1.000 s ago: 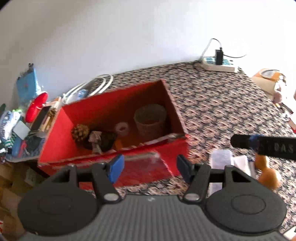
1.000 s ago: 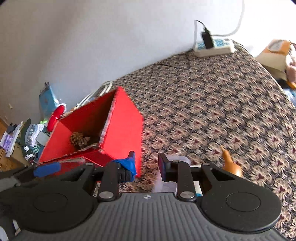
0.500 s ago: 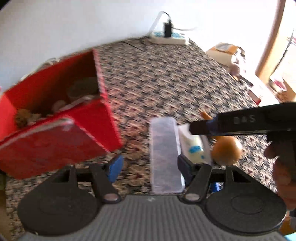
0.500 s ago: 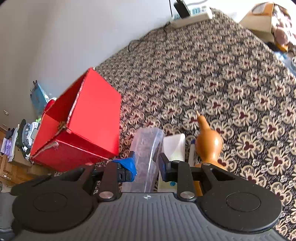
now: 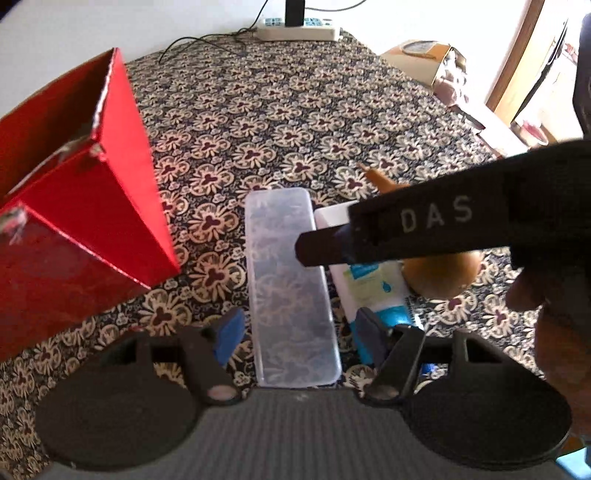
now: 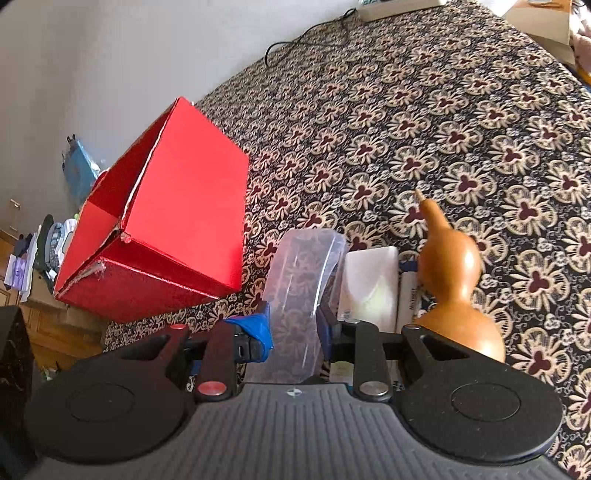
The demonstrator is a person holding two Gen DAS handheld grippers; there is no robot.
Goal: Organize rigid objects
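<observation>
Floral-patterned tablecloth [image 6: 461,122] against a pale wall [image 5: 92,29]. Red box [image 6: 192,206] near its left edge. Left gripper [image 5: 299,332] spread wide astride clear case [image 5: 288,280]; right gripper [image 6: 295,325] parted around it, not clamped.

On the patterned tablecloth [image 6: 461,122], the open red cardboard box [image 6: 184,229] stands to the left. Just right of it lies the clear plastic oblong case [image 5: 290,284], then the flat white packet [image 6: 369,284] beside it, then the brown gourd [image 6: 454,280]. A white power strip [image 5: 299,33] lies at the far edge.

Clear plastic case [image 5: 291,291] flat btwn red box [image 5: 74,229] & gourd [image 6: 454,280]
</observation>
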